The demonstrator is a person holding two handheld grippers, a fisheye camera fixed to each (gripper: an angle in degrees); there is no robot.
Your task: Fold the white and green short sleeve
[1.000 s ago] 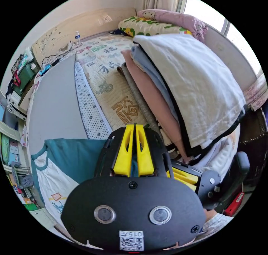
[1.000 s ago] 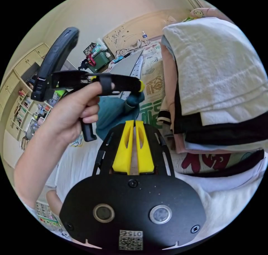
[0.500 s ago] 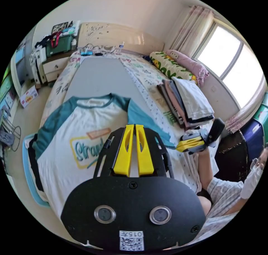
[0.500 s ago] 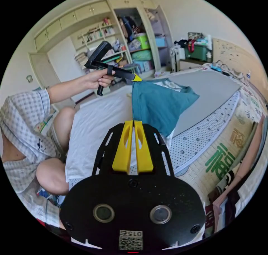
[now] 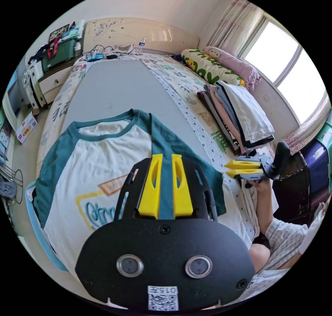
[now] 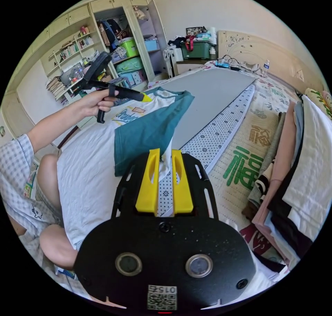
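- Teal-sleeved and white-bodied, the shirt point(image 5: 103, 164) lies face up on the grey board point(image 5: 114, 84) of the bed, collar toward the headboard, print showing; half a second ago it was hanging from both tools, so it has just been spread flat.
- At the shirt's right sleeve, the left gripper point(image 5: 165, 186) now has its jaws narrowly parted over teal cloth with nothing pinched, where they were closed a moment ago.
- Further right in the left gripper view, the right gripper point(image 5: 242, 169) is held off the shirt's edge, jaws a little apart and empty.
- In the right gripper view, white cloth rises between those parted jaws; whether they press it I cannot tell.
- Rightmost, the stack of folded clothes point(image 5: 238, 119) sits beside the board, apart from the shirt.
- My judgement: laying out looks finished and folding has not started; a sleeve fold inward seems the likely next step.
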